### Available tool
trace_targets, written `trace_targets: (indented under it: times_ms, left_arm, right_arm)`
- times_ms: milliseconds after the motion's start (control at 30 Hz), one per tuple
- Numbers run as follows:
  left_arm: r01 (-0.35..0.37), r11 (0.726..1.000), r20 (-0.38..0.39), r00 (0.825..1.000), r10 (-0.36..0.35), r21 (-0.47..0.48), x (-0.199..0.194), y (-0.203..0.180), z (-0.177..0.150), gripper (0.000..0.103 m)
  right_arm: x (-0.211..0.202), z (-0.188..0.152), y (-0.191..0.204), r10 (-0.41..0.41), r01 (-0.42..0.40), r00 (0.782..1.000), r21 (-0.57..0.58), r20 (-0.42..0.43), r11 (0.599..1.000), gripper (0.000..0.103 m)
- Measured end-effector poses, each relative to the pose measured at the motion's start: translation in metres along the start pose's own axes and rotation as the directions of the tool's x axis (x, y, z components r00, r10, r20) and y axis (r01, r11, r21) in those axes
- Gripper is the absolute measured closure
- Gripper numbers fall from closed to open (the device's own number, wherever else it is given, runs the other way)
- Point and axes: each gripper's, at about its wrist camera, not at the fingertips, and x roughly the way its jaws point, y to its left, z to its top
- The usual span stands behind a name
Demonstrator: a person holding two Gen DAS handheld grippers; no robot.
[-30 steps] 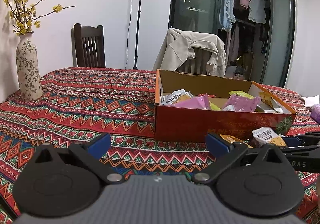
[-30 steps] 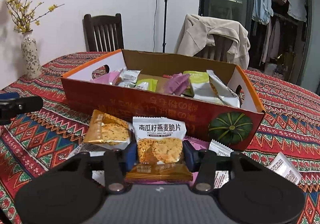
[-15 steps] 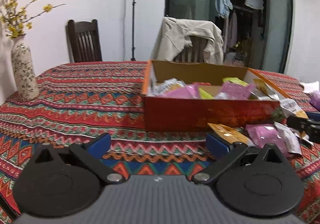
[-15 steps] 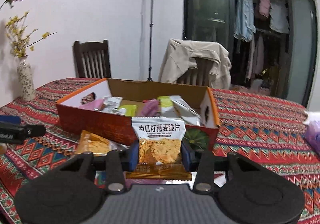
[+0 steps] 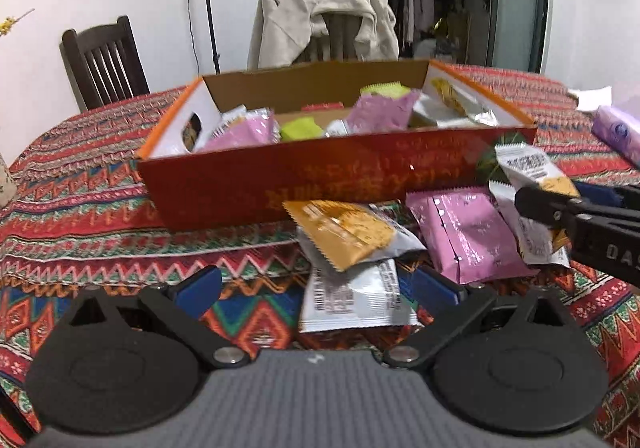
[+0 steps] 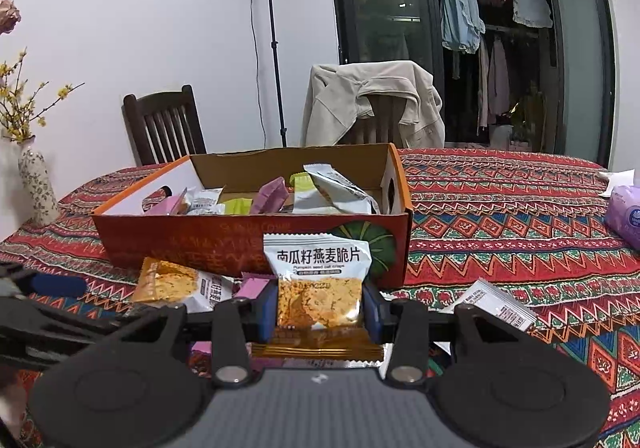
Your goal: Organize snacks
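Observation:
An orange cardboard box (image 5: 320,171) holding several snack packets stands on the patterned tablecloth. Loose packets lie in front of it: an orange one (image 5: 344,232), a pink one (image 5: 468,232) and a white one (image 5: 352,300). My left gripper (image 5: 316,288) is open just above the cloth, and the white packet lies between its blue pads, nearer the right pad. My right gripper (image 6: 319,308) is shut on a white-and-orange oat crisp packet (image 6: 320,280), held upright before the box (image 6: 256,244). In the left wrist view the right gripper (image 5: 560,207) reaches in from the right edge.
A flowered vase (image 6: 38,183) stands at the far left of the table. A purple tissue pack (image 6: 624,215) lies at the right edge, and another white packet (image 6: 496,306) lies right of my right gripper. Two chairs, one with a beige jacket (image 6: 372,103), stand behind the table.
My left gripper has swung to the right and now sits over the loose packets in front of the box. The right gripper kept its packet and shifted a little to the right.

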Motion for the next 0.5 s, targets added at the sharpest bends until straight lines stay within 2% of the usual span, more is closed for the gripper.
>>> trace_targets:
  times_ms: [233, 333, 400, 467, 500]
  left_arm:
    - [-0.040, 0.999, -0.044, 0.998, 0.039, -0.017, 0.019, -0.010, 0.003, 0.001]
    - [-0.030, 0.999, -0.050, 0.998, 0.028, -0.029, 0.023, -0.009, 0.002, 0.013]
    - [-0.012, 0.999, -0.042, 0.999, 0.011, -0.031, 0.021, -0.009, 0.003, 0.026]
    - [0.013, 0.999, -0.037, 0.999, -0.014, -0.032, 0.018, -0.009, 0.003, 0.050]
    - [0.022, 0.999, -0.035, 0.999, -0.023, -0.031, 0.017, -0.009, 0.004, 0.054]
  right_arm:
    - [-0.005, -0.001, -0.001, 0.015, -0.015, 1.000, 0.004, 0.016, 1.000, 0.061]
    - [-0.007, -0.001, 0.000, 0.019, -0.019, 1.000, -0.001, 0.023, 1.000, 0.061]
    - [-0.007, -0.001, 0.000, 0.020, -0.020, 0.999, -0.002, 0.025, 1.000, 0.061]
    - [-0.007, -0.001, 0.000, 0.020, -0.020, 0.999, -0.001, 0.025, 1.000, 0.061]
    - [-0.007, -0.001, 0.000, 0.020, -0.020, 0.999, -0.002, 0.025, 1.000, 0.061]
